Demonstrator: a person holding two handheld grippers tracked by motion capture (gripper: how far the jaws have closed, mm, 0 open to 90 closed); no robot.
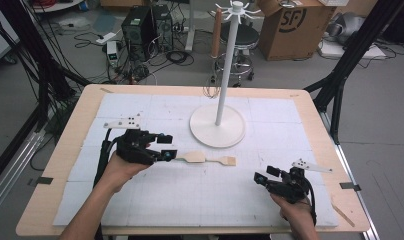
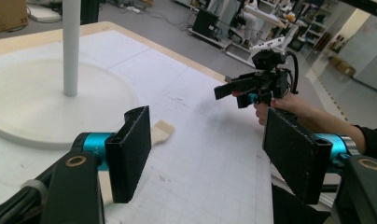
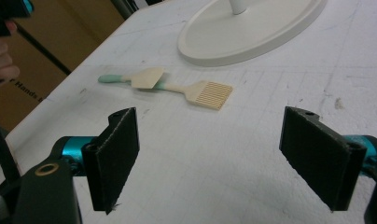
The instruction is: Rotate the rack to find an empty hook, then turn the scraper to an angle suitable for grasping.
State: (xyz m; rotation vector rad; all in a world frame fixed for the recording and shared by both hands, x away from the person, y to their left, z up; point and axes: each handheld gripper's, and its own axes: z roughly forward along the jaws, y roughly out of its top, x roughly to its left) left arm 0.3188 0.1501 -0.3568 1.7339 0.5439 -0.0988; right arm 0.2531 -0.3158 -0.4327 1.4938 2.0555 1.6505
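Both grippers, left gripper [image 1: 166, 146] and right gripper [image 1: 264, 175], hover level, jaws apart, flanking the utensils [image 1: 210, 159].

Matt, perhaps silicone brush [image 3: 207, 94]; rough white foam mat [image 3: 233, 154].

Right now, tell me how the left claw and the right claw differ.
The left claw sits at the teal end of the utensils; the right claw is well apart from them, over the white mat. The left claw faces right, the right claw faces left toward the utensils. Both are open and hold nothing.
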